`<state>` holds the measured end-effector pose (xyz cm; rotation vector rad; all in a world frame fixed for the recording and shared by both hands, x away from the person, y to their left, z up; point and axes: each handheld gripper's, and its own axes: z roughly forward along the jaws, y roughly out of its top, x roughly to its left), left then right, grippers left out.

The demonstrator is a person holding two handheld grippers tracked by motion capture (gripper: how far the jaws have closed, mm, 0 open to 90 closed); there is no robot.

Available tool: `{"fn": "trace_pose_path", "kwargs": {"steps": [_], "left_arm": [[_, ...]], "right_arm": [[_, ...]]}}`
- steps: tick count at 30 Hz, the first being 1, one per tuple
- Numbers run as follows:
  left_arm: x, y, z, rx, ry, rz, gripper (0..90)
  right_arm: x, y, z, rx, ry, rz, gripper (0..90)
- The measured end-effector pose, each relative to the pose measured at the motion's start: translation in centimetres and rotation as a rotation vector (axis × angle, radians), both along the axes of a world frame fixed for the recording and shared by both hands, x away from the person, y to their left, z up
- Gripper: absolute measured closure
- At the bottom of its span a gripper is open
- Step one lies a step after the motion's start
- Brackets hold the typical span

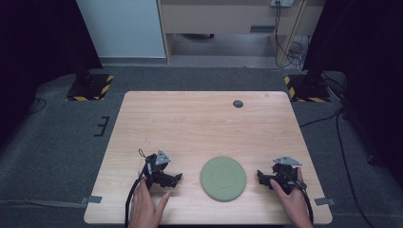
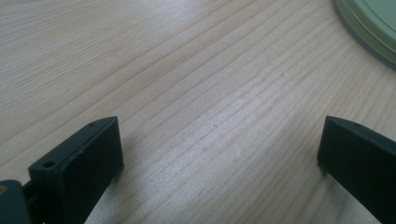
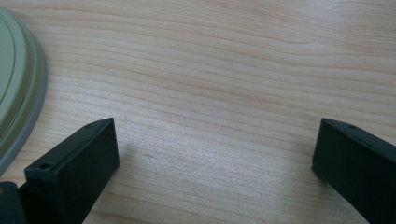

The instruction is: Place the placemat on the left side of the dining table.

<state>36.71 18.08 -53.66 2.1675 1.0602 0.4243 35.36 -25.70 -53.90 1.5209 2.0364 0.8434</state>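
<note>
A round green plate (image 1: 223, 178) lies flat near the front middle of the wooden table (image 1: 204, 123). My left gripper (image 1: 177, 178) rests on the table just left of the plate, a hand behind it. In the left gripper view its jaws stand wide apart over bare wood, nothing between them (image 2: 219, 149), and the plate's rim (image 2: 369, 28) shows at the top right. My right gripper (image 1: 260, 176) rests just right of the plate, held by the other hand. Its jaws are also wide apart over bare wood (image 3: 215, 149), with the plate's edge (image 3: 18, 93) at the left.
A small dark round disc (image 1: 238, 103) sits near the table's far edge. Grey carpet surrounds the table, with two stand bases marked in yellow and black (image 1: 90, 88) (image 1: 306, 88) behind it and cables on the floor at the right.
</note>
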Motion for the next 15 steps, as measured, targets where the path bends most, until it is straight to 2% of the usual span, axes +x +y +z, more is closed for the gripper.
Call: {"fn": "trace_pose_path", "kwargs": {"steps": [1, 3, 15], "left_arm": [[0.0, 0.0, 0.0, 0.0, 0.0, 0.0, 0.0], [-0.18, -0.42, -0.02, -0.002, -0.002, 0.045, 0.0], [-0.29, -0.55, -0.01, -0.001, -0.001, 0.059, 0.0]], "right_arm": [[0.0, 0.0, 0.0, 0.0, 0.0, 0.0, 0.7], [0.0, 0.0, 0.0, 0.0, 0.0, 0.0, 0.7], [-0.01, -0.02, 0.0, 0.005, 0.002, 0.005, 0.6]]}}
